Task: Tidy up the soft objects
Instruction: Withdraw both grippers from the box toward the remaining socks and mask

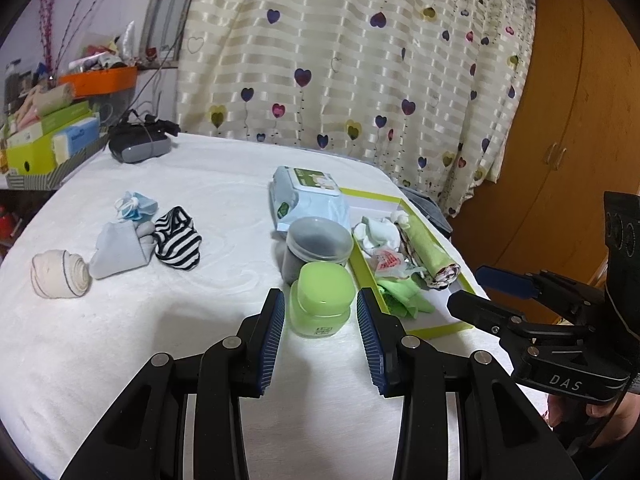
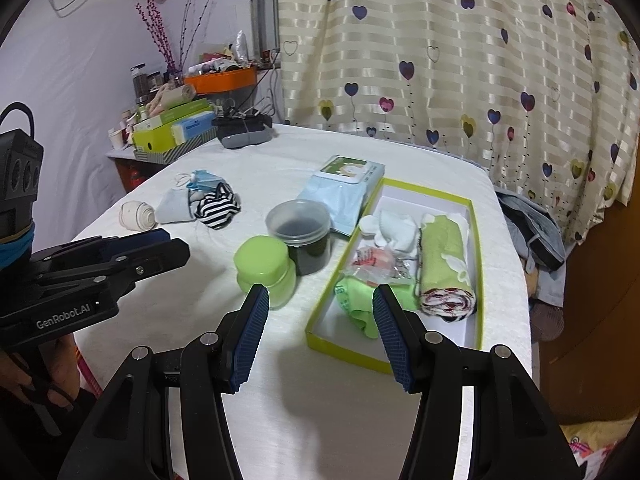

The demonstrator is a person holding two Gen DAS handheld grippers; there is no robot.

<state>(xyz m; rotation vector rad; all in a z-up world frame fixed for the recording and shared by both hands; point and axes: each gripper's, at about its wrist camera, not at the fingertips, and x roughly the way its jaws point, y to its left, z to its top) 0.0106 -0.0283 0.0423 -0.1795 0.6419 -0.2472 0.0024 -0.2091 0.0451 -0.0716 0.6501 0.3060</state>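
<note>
A green-rimmed white box (image 2: 474, 236) on the white table holds a rolled green towel (image 2: 442, 264), white socks (image 2: 394, 230), a small packet and a green cloth (image 2: 356, 304). Loose on the table lie a cream sock roll (image 1: 60, 274), a grey-blue sock (image 1: 118, 250), a striped cloth (image 1: 178, 240) and a blue face mask (image 1: 136, 204). My left gripper (image 1: 320, 332) is open and empty, its fingers either side of a green jar (image 1: 322, 300). My right gripper (image 2: 320, 332) is open and empty, just in front of the box's near end.
A dark lidded jar (image 1: 316, 246) and a wet-wipe pack (image 1: 308, 196) stand beside the box. A black-grey device (image 1: 138, 142) sits at the far table corner. Cluttered boxes (image 1: 44, 140) are on a side shelf. A heart-patterned curtain (image 1: 360, 60) hangs behind.
</note>
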